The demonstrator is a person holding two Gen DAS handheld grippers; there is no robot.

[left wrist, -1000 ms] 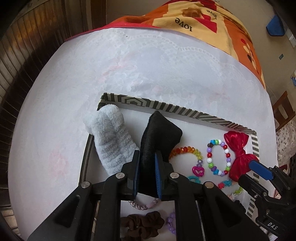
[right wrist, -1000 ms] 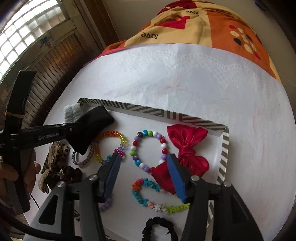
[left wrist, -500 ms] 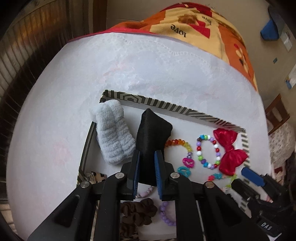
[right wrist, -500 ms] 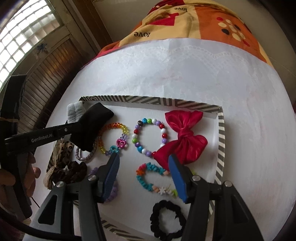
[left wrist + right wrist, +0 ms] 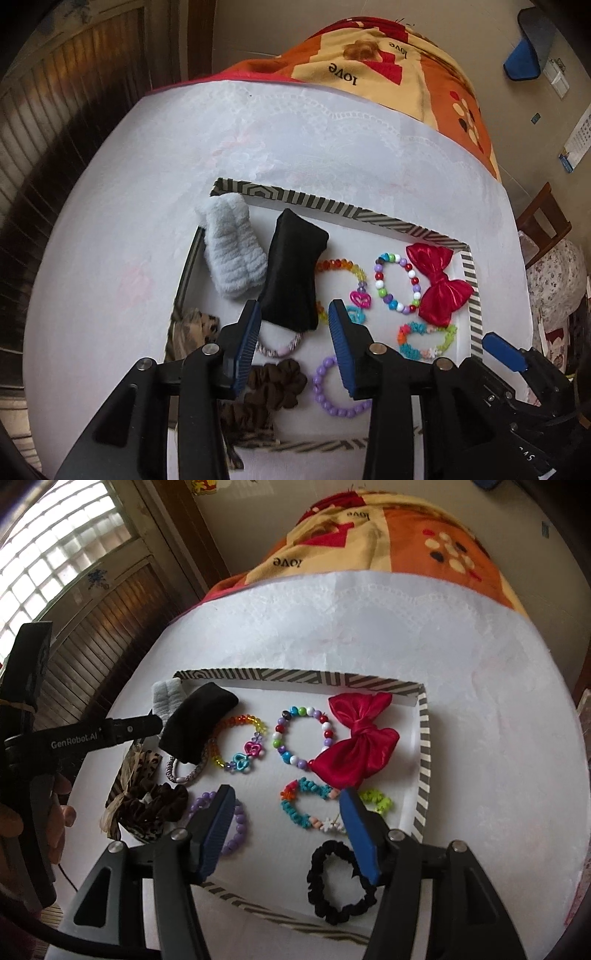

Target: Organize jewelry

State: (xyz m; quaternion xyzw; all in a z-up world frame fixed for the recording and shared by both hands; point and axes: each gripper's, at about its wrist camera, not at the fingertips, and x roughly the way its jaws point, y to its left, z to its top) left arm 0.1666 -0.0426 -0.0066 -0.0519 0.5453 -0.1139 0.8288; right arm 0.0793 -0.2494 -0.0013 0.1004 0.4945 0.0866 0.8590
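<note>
A striped-rim tray (image 5: 332,208) on the white cloth holds the jewelry. A black velvet band (image 5: 291,266) lies in it beside a grey fuzzy band (image 5: 232,251). My left gripper (image 5: 293,308) hovers over the black band's near end. Its jaws are opening and the pads stand clear of the band. The right gripper (image 5: 287,797) hangs above a turquoise bracelet (image 5: 295,812), its jaws opening with nothing in them. A red bow (image 5: 358,746), a black scrunchie (image 5: 340,882) and a purple bead bracelet (image 5: 238,823) also lie in the tray (image 5: 424,738).
A rainbow bracelet (image 5: 343,267), a multicolour bead bracelet (image 5: 395,284), a brown scrunchie (image 5: 273,387) and a leopard-print bow (image 5: 136,771) fill the tray's left and middle. A person's hand (image 5: 59,812) holds the left gripper's handle. An orange patterned blanket (image 5: 406,62) lies beyond the cloth.
The left jaws went from shut on the black band to wide open, leaving the band lying in the tray. Both grippers drew back and up, so more of the tray shows.
</note>
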